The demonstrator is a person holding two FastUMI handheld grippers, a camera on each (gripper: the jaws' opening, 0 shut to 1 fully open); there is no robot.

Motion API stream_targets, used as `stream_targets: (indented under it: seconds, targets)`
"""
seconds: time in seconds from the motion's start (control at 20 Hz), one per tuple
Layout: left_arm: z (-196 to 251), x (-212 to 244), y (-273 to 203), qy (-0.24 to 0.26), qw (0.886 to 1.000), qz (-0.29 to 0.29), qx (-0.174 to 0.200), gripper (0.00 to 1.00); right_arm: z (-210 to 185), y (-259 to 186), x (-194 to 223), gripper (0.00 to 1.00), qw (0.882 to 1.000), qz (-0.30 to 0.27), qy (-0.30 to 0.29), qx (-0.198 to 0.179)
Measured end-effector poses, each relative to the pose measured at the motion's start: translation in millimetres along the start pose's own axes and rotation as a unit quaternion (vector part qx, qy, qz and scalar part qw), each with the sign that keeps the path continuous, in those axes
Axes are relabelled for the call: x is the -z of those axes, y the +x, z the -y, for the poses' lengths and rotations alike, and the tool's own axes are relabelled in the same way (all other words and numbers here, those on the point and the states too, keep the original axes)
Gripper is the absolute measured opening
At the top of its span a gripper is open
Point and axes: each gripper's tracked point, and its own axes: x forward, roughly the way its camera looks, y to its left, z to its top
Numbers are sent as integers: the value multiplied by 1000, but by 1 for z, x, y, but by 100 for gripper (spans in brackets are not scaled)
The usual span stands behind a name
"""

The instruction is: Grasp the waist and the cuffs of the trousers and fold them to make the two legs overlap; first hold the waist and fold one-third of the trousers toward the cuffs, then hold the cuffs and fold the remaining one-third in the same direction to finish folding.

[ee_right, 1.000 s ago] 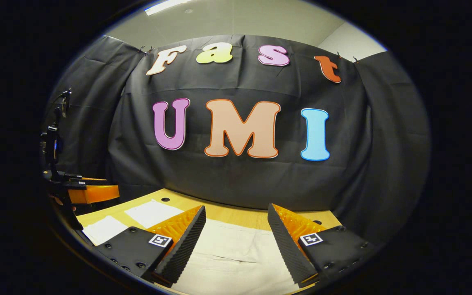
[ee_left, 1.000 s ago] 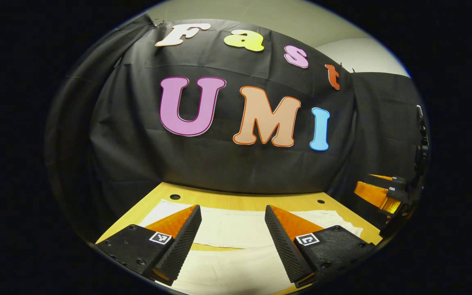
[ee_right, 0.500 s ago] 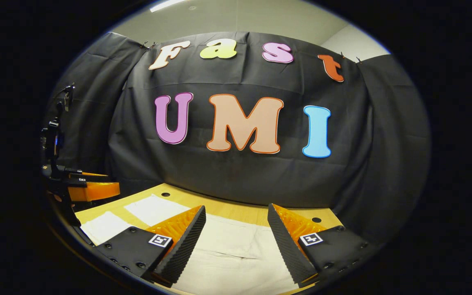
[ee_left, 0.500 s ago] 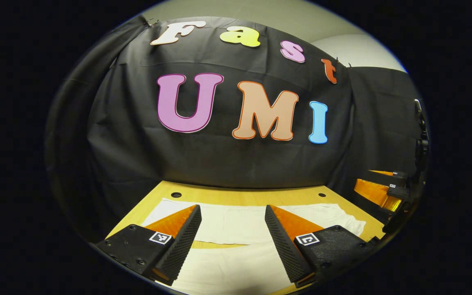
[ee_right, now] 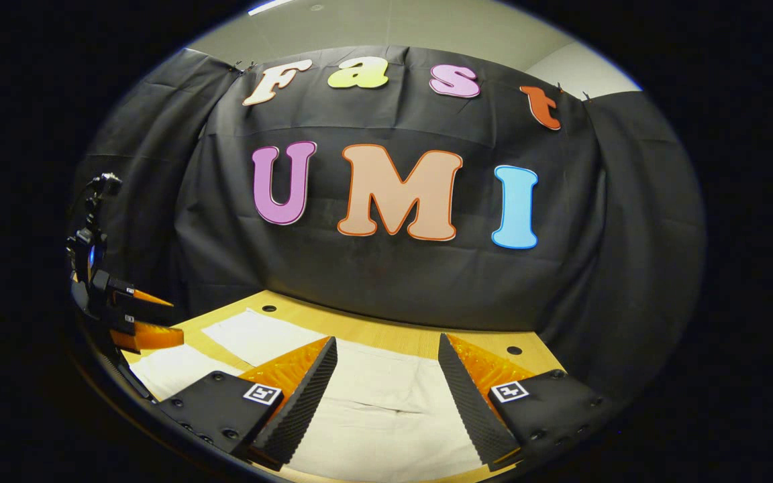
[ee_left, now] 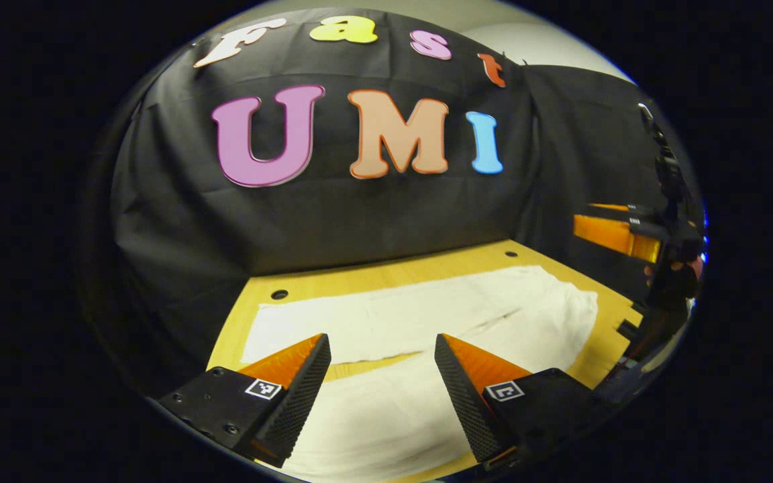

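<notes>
White trousers (ee_left: 427, 315) lie flat across the wooden table (ee_left: 386, 272), both legs side by side with a narrow gap between them. My left gripper (ee_left: 380, 345) hovers open above the near leg, nothing between its fingers. In the right gripper view the trousers (ee_right: 386, 416) spread under my right gripper (ee_right: 386, 349), which is open and holds nothing. The right gripper (ee_left: 618, 231) also appears at the far right of the left gripper view, above the table's end. The left gripper (ee_right: 141, 322) appears at the left edge of the right gripper view, low over the leg ends.
The table (ee_right: 373, 332) has small round holes (ee_left: 279, 294) near its far edge. Black cloth hangs close behind the table and around its ends. A hand (ee_left: 685, 268) grips the right gripper's handle.
The left gripper has tilted down and turned, so more of the trousers and table show. In the right gripper view the left gripper has dropped lower. The right gripper has barely shifted.
</notes>
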Motion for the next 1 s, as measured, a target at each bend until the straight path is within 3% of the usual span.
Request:
stream_targets:
  seconds: [0.15, 0.3, 0.45, 0.6, 0.75, 0.9, 1.0]
  targets:
    - [4, 47, -6, 27, 996, -63, 60, 93, -4, -6, 14, 97, 1000, -12, 7, 4]
    - [-2, 96, -21, 68, 982, -139, 111, 93, -9, -9, 26, 97, 1000, -21, 12, 8]
    - [-12, 138, -34, 117, 958, -210, 155, 94, -13, -9, 38, 98, 999, -34, 16, 11]
    - [-14, 181, -51, 158, 926, -273, 206, 94, -14, -7, 43, 98, 999, -39, 15, 14]
    - [-27, 214, -58, 188, 897, -326, 231, 93, -11, -8, 58, 98, 998, -53, 15, 22]
    - [-41, 235, -66, 212, 877, -357, 242, 93, -5, -10, 68, 98, 997, -64, 17, 30]
    - [-44, 241, -68, 221, 870, -367, 245, 92, -2, -12, 70, 98, 997, -67, 16, 33]
